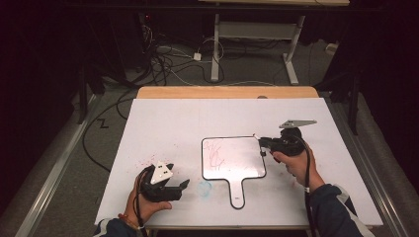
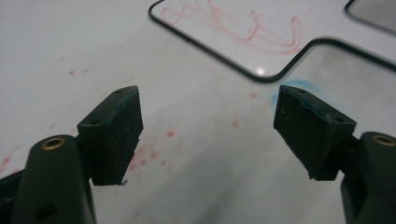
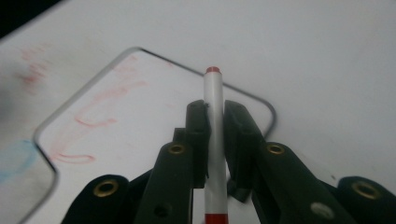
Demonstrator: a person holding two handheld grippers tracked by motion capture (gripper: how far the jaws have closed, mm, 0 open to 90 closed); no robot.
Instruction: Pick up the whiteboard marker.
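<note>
Drawing on the small whiteboard (image 1: pixel 233 158), mid-tabletop (image 1: pixel 163 123), already marked with red scribbles (image 3: pixel 88 123). Right tool (image 3: pixel 214 109) clamped on a red marker (image 3: pixel 213 140), tip just past the board's far right corner. Left tool (image 2: pixel 208 114) spread wide, empty, low near the board's handle (image 1: pixel 237 192). Best done with light, even pressure, marker kept steep, strokes inside the black rim; worth steadying the handle with the free tool against sliding.

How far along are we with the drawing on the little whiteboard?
Done: red scribbles already cover the left part of the whiteboard. In hand: the right tongs grip a red marker, its tip at the board's upper right corner. The left tongs are open and idle on the table. Left, probably: the bare right part.
</note>
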